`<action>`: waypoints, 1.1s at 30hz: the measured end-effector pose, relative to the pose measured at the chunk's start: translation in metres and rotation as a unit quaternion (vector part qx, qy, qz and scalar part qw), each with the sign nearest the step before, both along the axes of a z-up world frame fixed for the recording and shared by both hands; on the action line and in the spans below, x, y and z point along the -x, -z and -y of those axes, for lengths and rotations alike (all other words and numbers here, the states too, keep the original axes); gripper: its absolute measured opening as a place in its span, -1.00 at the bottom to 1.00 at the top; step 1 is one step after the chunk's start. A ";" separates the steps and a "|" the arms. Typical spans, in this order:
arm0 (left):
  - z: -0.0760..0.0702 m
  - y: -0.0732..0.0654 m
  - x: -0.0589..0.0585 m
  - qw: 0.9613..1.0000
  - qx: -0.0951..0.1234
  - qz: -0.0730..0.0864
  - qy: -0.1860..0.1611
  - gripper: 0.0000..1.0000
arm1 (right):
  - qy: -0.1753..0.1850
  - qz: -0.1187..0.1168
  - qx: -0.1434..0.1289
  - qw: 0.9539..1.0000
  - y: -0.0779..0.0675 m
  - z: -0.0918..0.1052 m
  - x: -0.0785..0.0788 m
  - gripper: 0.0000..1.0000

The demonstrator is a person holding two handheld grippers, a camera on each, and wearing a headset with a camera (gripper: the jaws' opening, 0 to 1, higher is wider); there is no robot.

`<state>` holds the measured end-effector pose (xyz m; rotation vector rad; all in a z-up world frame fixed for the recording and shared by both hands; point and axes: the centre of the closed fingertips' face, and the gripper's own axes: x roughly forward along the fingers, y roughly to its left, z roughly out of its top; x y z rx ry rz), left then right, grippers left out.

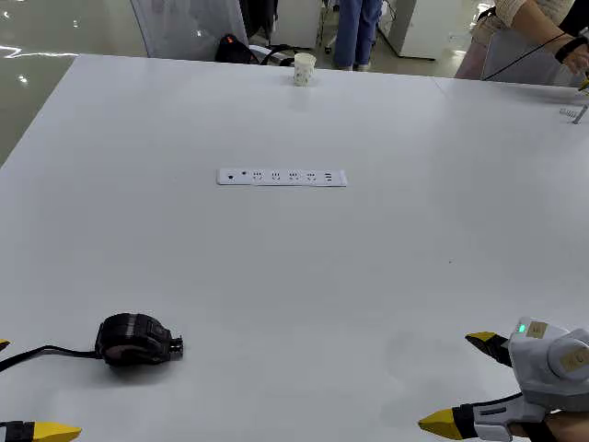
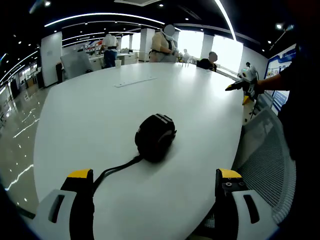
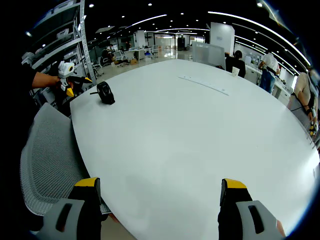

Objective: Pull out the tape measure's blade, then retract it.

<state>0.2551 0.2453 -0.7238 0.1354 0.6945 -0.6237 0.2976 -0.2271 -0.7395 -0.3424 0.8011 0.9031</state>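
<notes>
A black tape measure [image 1: 136, 339] lies on the white table near its front left corner, its black strap trailing left toward the edge. In the left gripper view the tape measure [image 2: 155, 136] sits straight ahead of my open left gripper [image 2: 155, 177], a short way beyond the yellow-tipped jaws and not touched. My left gripper [image 1: 32, 387] shows at the bottom left of the head view. At the bottom right my right gripper [image 1: 467, 380] stands open over the table edge with nothing in it. The right gripper view has the tape measure [image 3: 105, 92] far off to the left, and my right gripper [image 3: 160, 187] open.
A white power strip [image 1: 282, 177] lies at the table's middle. A paper cup [image 1: 304, 68] stands at the far edge. A grey mesh chair [image 3: 47, 160] stands at the near side. People stand beyond the table.
</notes>
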 end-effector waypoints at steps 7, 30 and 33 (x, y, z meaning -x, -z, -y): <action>0.002 0.001 -0.001 1.000 -0.001 -0.003 0.004 0.98 | -0.001 -0.003 -0.001 1.000 0.002 -0.001 0.001 0.98; 0.009 0.014 0.002 0.998 -0.031 -0.028 0.044 0.98 | -0.025 -0.013 0.001 1.000 0.012 -0.014 -0.006 0.98; 0.010 0.014 -0.002 0.997 -0.039 -0.035 0.054 0.98 | -0.048 0.001 0.001 0.999 0.011 -0.025 -0.010 0.98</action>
